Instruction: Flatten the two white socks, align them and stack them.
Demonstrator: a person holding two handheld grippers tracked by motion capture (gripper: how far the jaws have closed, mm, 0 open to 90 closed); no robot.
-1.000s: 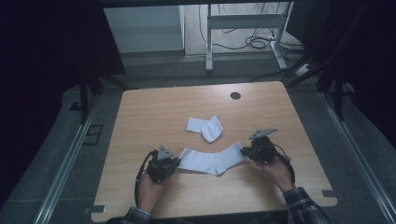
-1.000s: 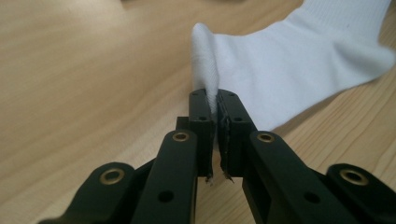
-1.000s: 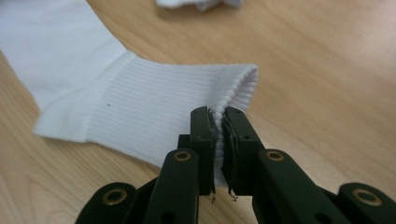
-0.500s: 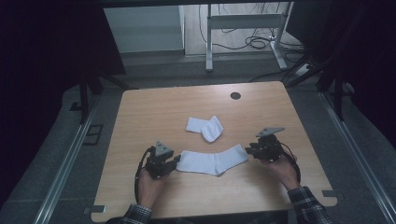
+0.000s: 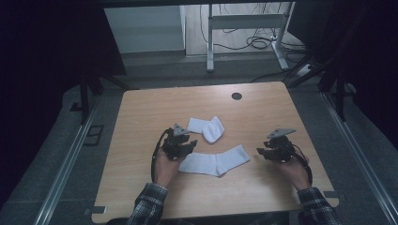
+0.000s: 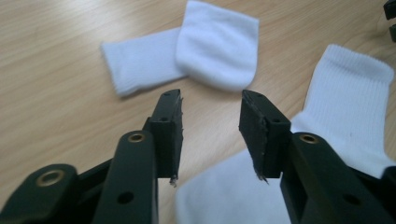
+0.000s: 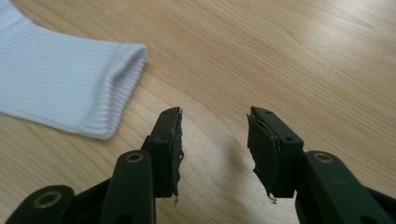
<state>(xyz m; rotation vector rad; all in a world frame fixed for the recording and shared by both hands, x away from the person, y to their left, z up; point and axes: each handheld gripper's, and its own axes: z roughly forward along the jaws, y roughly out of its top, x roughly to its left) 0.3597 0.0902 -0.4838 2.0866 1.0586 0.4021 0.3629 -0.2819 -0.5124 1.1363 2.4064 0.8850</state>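
Two white socks lie on the wooden tabletop (image 5: 141,112), and both pairs of tongs have just let go of the nearer one.

At the left, the left tongs (image 5: 185,146) sit just off the toe end of the laid-out sock (image 5: 213,161). A second ago they were shut on that end; their jaws have since been opening and now stand part-way apart with nothing between them. The hand has also moved away from the near sock towards the folded sock (image 5: 206,129), which lies just beyond. In the left gripper view, the tongs (image 6: 210,135) point at the folded sock (image 6: 217,44), with the laid-out sock (image 6: 345,107) below and to the right.

In the middle, the laid-out sock rests flat and stretched across the tabletop, touched by neither tool. A second ago it was held taut between them.

At the right, the right tongs (image 5: 263,151) have drawn back from the cuff end and stand a little apart from it. Their jaws have likewise just been opening, and they are part-way open and empty. In the right gripper view, the tongs (image 7: 214,140) hover over bare wood, with the ribbed cuff of the sock (image 7: 70,93) up to the left.

Judging from this, the spreading of the first sock looks done, and the folded sock is probably next to be picked up.
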